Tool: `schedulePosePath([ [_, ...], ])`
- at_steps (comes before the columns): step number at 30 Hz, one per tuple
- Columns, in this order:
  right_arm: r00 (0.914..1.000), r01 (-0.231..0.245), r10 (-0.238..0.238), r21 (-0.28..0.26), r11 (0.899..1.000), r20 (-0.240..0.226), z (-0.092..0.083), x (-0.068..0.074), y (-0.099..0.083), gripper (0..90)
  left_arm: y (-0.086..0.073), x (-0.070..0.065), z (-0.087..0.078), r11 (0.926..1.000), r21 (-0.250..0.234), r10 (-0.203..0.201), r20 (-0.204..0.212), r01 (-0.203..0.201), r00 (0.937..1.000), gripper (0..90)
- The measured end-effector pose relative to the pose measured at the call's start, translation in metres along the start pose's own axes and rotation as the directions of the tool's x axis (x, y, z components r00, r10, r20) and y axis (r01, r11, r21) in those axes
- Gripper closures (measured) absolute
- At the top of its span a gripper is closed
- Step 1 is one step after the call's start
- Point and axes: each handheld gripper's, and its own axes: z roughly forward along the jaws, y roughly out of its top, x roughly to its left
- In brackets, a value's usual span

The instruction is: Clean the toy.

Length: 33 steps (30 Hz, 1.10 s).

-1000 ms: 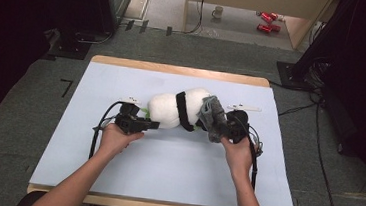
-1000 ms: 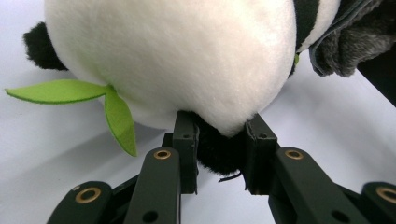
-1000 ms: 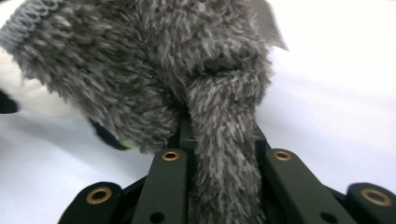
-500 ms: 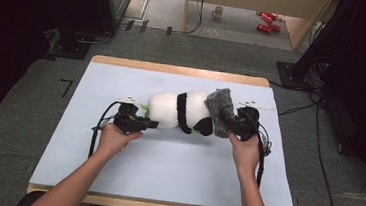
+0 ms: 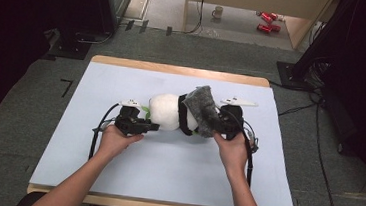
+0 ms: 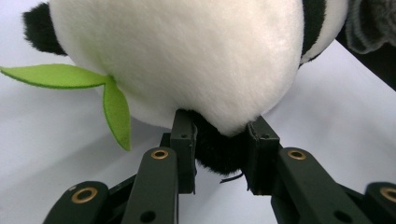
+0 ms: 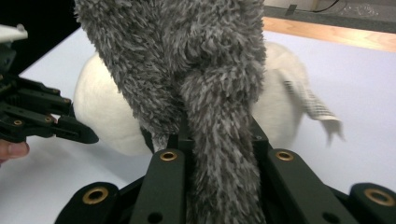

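The panda plush (image 5: 167, 111) lies on its side near the middle of the table (image 5: 114, 177), and everything below is placed relative to it. At its left end, your left gripper (image 5: 151, 127) has its fingers (image 6: 183, 140) drawn narrow onto a black plush limb at the toy's underside; they have just been easing apart slightly, yet the black fur sits between them and the pads appear to press on it. A green felt leaf (image 6: 109, 95) hangs beside that grip. At the panda's right end, your right gripper (image 5: 215, 127) has its fingers closed on the grey furry garment (image 5: 203, 110), which stands up over the toy's body.

Recommendation: this looks like the step of drawing the garment along or off the body. Keep the left grip firm as the anchor and do not let it slacken further. Lift the grey fabric up and away from the panda in a steady line, so it clears the plush without dragging the toy across the table.
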Motion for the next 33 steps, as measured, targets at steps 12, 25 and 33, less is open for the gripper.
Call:
schedulePosePath([
  [12,0.9993,-0.006,0.003,0.065,0.998,0.038,0.015,-0.008,-0.013,76.3,-0.004,0.000,0.000,0.9989,0.025,0.039,0.028,-0.040,0.9988,54.7],
  [25,0.9990,-0.016,0.014,0.064,0.998,0.043,0.017,-0.018,-0.017,76.5,0.015,0.025,-0.037,0.9964,-0.013,0.083,0.000,-0.083,0.9965,45.7],
  [33,0.9992,-0.018,0.016,0.063,0.998,0.037,0.017,-0.018,-0.018,76.5,0.045,0.036,-0.045,0.9890,-0.096,0.117,0.046,-0.112,0.9921,44.2],
])
